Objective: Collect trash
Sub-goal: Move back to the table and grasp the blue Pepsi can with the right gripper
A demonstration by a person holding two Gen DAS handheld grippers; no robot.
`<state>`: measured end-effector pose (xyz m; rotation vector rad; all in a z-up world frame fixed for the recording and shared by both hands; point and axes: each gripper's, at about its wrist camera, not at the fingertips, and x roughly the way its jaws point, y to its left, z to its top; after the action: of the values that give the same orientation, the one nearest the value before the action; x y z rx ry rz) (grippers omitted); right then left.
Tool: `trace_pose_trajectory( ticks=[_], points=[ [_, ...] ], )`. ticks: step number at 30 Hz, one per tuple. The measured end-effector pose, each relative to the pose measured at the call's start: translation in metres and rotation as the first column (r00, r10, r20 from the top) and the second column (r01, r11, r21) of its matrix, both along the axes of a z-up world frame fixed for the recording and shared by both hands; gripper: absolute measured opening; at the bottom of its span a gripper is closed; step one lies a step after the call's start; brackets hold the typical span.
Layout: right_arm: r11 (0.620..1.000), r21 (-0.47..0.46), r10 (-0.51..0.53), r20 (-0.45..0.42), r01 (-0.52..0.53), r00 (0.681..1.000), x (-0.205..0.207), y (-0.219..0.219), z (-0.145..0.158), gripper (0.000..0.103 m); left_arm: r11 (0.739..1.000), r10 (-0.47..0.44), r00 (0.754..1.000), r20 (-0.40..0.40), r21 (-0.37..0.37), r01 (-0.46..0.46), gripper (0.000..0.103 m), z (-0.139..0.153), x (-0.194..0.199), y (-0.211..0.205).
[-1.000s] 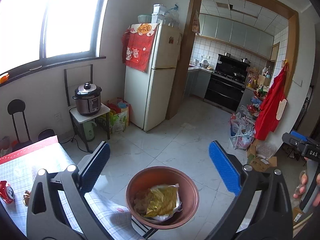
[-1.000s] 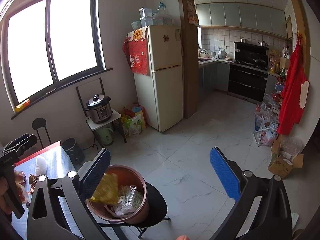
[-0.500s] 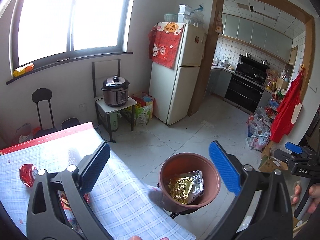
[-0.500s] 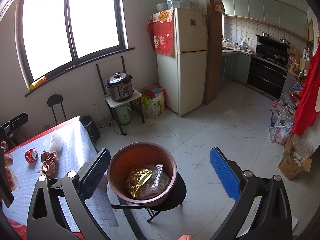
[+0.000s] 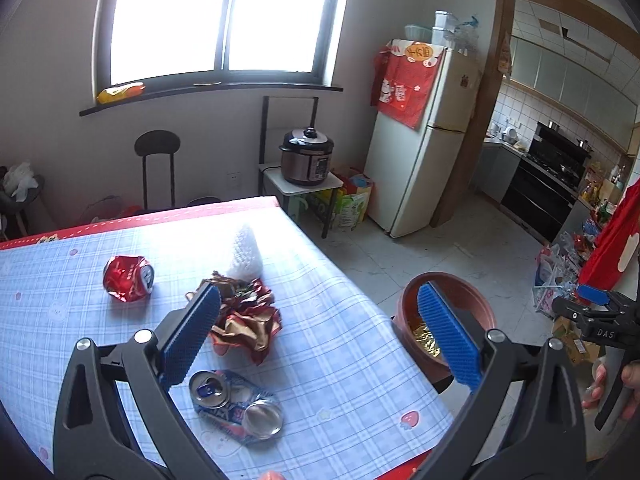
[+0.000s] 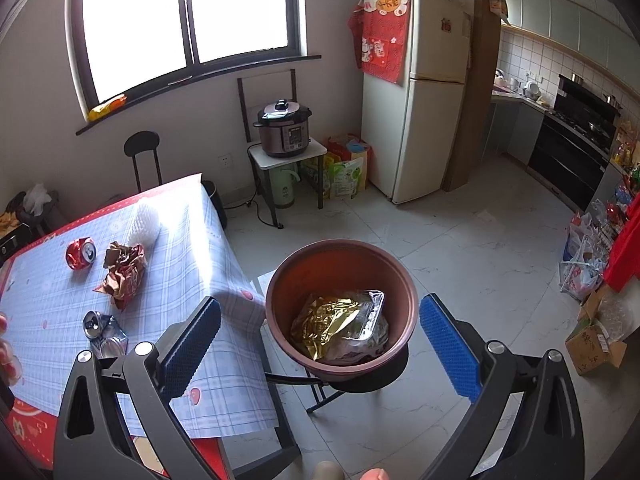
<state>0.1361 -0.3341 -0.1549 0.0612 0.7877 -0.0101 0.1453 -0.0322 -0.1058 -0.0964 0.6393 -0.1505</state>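
So the trash: on the table [image 5: 340,344] we've got a crushed red can [image 5: 128,278] far left, a crumpled red-and-gold wrapper [image 5: 246,320] in the middle, a white foam net [image 5: 245,254] just beyond the wrapper, and a flattened blue can [image 5: 234,404] near us. None of them touch each other apart from the net and wrapper, which sit right up against one another. The table wears a pale blue plaid cloth with a red border.

Just off the table's right edge sits the brown bin [image 6: 340,308] on a black stool [image 6: 360,380]. Inside it we can see a gold foil bag [image 6: 328,320] lying on a clear plastic tray [image 6: 372,312].

Our left gripper [image 5: 318,332] hangs over the table with its blue pads wide apart, nothing between them; the wrapper shows right beside the left pad. Our right gripper [image 6: 320,340] is over the bin, also spread wide and empty.

Further out: a fridge [image 6: 420,92] with a red cloth on it, a pressure cooker [image 6: 282,128] on a small white stand under the window, and the kitchen off to the far right.
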Motion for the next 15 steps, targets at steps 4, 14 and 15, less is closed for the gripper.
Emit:
trace_pose_trajectory(
  ticks=[4,14,15],
  points=[
    [0.999,0.014,0.042,-0.020,-0.042,0.999,0.005,0.029,-0.011,0.097,0.998,0.066,0.998,-0.020,0.000,-0.066,0.098,-0.016,-0.019,0.039],
    [0.969,0.063,0.245,-0.103,-0.239,0.964,0.018,0.123,-0.044,0.098,0.933,0.341,0.930,-0.135,-0.070,-0.352,0.098,-0.074,-0.079,0.163],
    [0.961,0.071,0.276,-0.113,-0.269,0.955,0.020,0.135,-0.049,0.097,0.924,0.361,0.920,-0.149,-0.074,-0.375,0.098,-0.080,-0.086,0.173]
  ],
)
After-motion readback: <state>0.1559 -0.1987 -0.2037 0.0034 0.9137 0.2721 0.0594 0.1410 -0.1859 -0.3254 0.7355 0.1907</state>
